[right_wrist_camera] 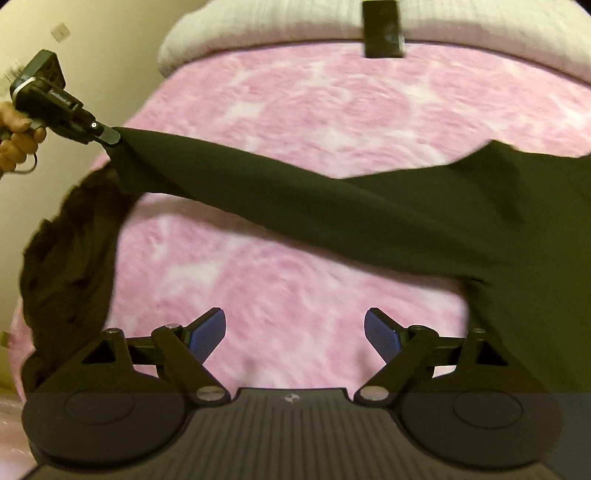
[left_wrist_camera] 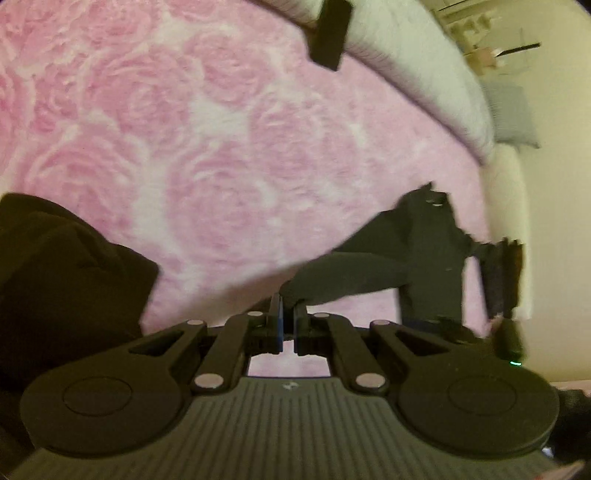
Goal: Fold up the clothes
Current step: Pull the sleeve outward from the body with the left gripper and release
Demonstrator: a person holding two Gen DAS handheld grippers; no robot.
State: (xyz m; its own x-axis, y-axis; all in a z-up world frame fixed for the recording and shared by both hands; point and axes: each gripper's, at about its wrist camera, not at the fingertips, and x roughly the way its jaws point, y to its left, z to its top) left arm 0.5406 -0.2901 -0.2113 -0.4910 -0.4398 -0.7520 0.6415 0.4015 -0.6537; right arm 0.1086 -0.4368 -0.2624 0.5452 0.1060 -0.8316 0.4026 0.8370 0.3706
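Note:
A black garment (right_wrist_camera: pixel 332 206) is stretched in the air over a pink rose-patterned blanket (right_wrist_camera: pixel 295 280). My left gripper (left_wrist_camera: pixel 288 314) is shut on one end of the garment (left_wrist_camera: pixel 351 269); it also shows in the right wrist view (right_wrist_camera: pixel 110 136) at the far left, pinching the cloth. The garment's wide part hangs at the right (right_wrist_camera: pixel 535 240). My right gripper (right_wrist_camera: pixel 294 332) is open and empty, its blue pads (right_wrist_camera: pixel 212 330) apart above the blanket, below the stretched cloth. The right gripper shows blurred in the left wrist view (left_wrist_camera: pixel 502 277).
A dark brown garment (right_wrist_camera: pixel 66 266) lies bunched at the bed's left side and shows in the left wrist view (left_wrist_camera: pixel 62 280). A white pillow (right_wrist_camera: pixel 258 26) lies at the bed's head with a small black object (right_wrist_camera: pixel 382 31) on it. A beige wall (right_wrist_camera: pixel 55 92) borders the bed.

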